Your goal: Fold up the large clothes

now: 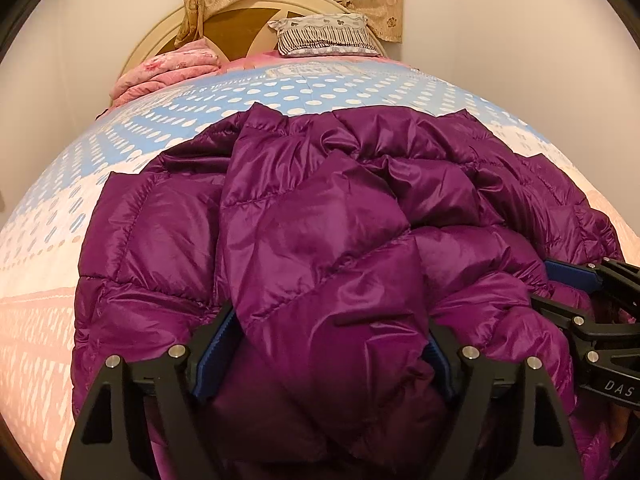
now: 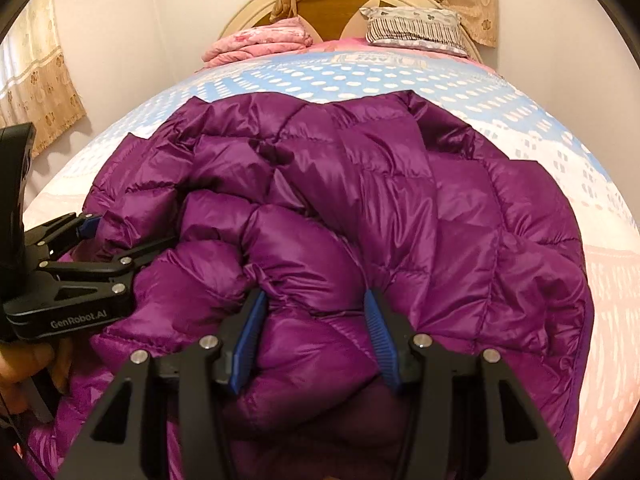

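Observation:
A shiny purple quilted down jacket [image 1: 320,220] [image 2: 440,220] lies bunched on the bed, with its near part folded over itself. My left gripper [image 1: 330,320] stands wide at the jacket's near edge. A thick puffy fold fills the gap between its blue pads [image 1: 216,348] without looking squeezed. My right gripper [image 2: 315,296] is shut on a fold at the near edge, and the fabric puckers around its blue pads [image 2: 250,336]. Each gripper also shows in the other's view, the right gripper [image 1: 554,286] at the right edge and the left gripper [image 2: 128,232] at the left edge.
The bed sheet [image 1: 60,240] [image 2: 600,280] is pink and blue with white dots. A folded pink blanket [image 1: 168,72] and a striped pillow [image 1: 324,36] lie by the round headboard [image 1: 240,28]. Walls close both sides. A hand [image 2: 24,364] holds the left gripper.

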